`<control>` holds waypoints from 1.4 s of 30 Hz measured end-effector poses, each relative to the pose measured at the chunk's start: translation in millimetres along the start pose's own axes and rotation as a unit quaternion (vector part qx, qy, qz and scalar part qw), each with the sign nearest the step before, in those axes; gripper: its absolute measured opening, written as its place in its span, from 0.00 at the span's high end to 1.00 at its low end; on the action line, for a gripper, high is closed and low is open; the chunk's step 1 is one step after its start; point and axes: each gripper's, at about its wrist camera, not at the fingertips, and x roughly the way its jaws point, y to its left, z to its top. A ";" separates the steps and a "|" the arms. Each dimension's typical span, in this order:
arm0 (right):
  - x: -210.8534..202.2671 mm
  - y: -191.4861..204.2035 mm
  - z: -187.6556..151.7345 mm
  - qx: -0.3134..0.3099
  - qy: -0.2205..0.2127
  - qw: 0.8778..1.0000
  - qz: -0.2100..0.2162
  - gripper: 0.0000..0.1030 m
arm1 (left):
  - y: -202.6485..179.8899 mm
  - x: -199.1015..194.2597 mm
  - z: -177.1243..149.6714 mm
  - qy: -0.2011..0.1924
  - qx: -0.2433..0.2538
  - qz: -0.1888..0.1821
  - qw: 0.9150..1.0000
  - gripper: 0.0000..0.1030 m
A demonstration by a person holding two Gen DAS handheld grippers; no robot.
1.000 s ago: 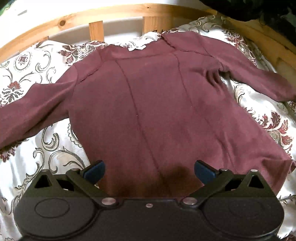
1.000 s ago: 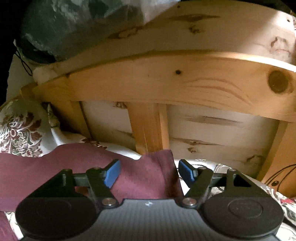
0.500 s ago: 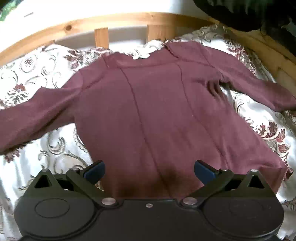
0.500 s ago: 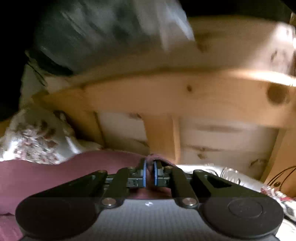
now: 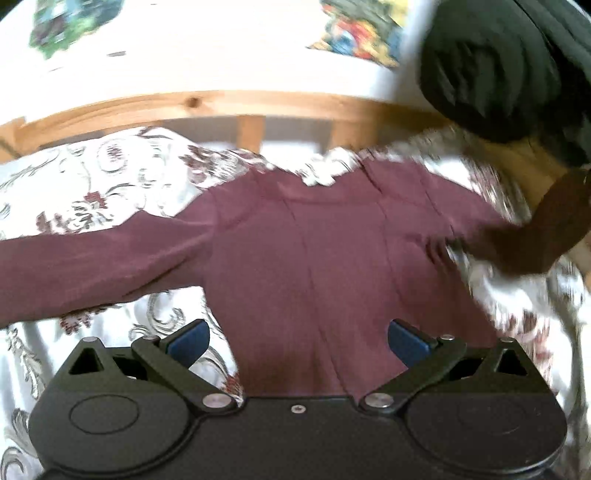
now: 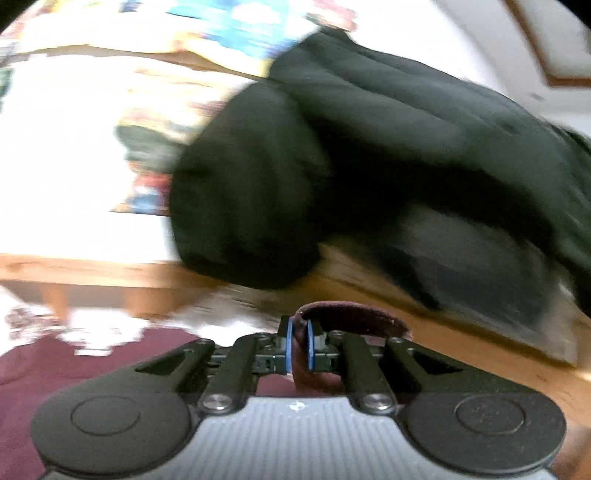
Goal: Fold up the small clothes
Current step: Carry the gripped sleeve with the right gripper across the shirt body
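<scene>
A maroon long-sleeved top lies flat on a floral bedspread, neck toward the wooden headboard. My left gripper is open and empty just above the top's bottom hem. Its right sleeve is lifted off the bed, blurred. In the right wrist view my right gripper is shut on that sleeve's cuff, which loops over the fingers, raised above the top's body.
A pine headboard rail with slats runs behind the bed. A black padded jacket hangs over the right bed corner, also seen in the left wrist view. Coloured pictures are on the white wall.
My right gripper closed on the sleeve cuff and lifted it up and away from the bed. My left gripper rose and tilted up, staying open over the hem.
</scene>
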 end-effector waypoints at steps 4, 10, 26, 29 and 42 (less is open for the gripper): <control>-16.5 57.6 3.5 -0.039 -0.010 0.994 0.097 0.91 | 22.2 -7.2 8.6 -0.022 -0.062 0.014 0.998 0.01; -31.1 117.4 -23.0 -0.102 0.020 0.969 0.223 0.91 | 56.3 -2.2 18.7 -0.023 -0.139 0.039 0.989 0.01; -47.9 147.9 -61.4 -0.157 0.087 0.916 0.359 0.33 | 74.3 26.5 12.8 0.015 -0.188 0.059 0.980 0.01; -42.7 128.7 -53.5 -0.138 0.091 0.924 0.345 0.26 | 67.7 33.3 12.1 0.017 -0.180 0.048 0.982 0.01; 77.8 29.2 -76.0 -0.020 0.169 0.970 0.176 0.21 | 0.0 98.3 9.6 0.033 -0.103 -0.047 0.993 0.01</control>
